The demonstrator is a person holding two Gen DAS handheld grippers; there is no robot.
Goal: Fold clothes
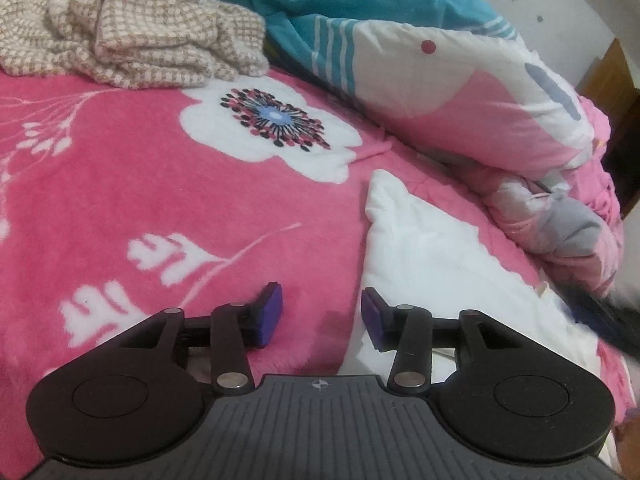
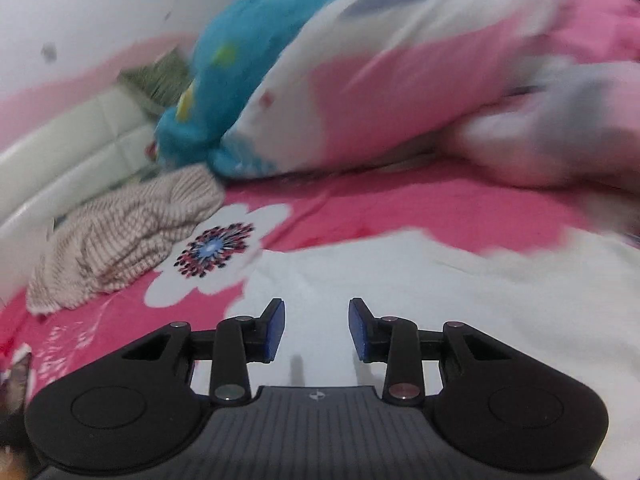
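Note:
A white garment [image 1: 436, 256] lies flat on the pink flowered blanket [image 1: 160, 184], to the right in the left wrist view. My left gripper [image 1: 322, 314] is open just above the blanket at the garment's left edge, holding nothing. In the right wrist view, which is blurred, the same white garment [image 2: 420, 280] spreads under my right gripper [image 2: 316, 328]. That gripper is open and hovers over the cloth with nothing between its pads. A crumpled beige checked garment [image 1: 128, 28] sits at the far left of the bed, also seen as the beige checked garment [image 2: 124, 236].
A bulky quilt in blue, white and pink [image 1: 460, 92] is piled along the right and back of the bed, and shows again as the quilt [image 2: 360, 80]. A pale padded headboard [image 2: 60, 160] and white wall lie behind. A dark object [image 1: 600, 312] sits at the garment's right edge.

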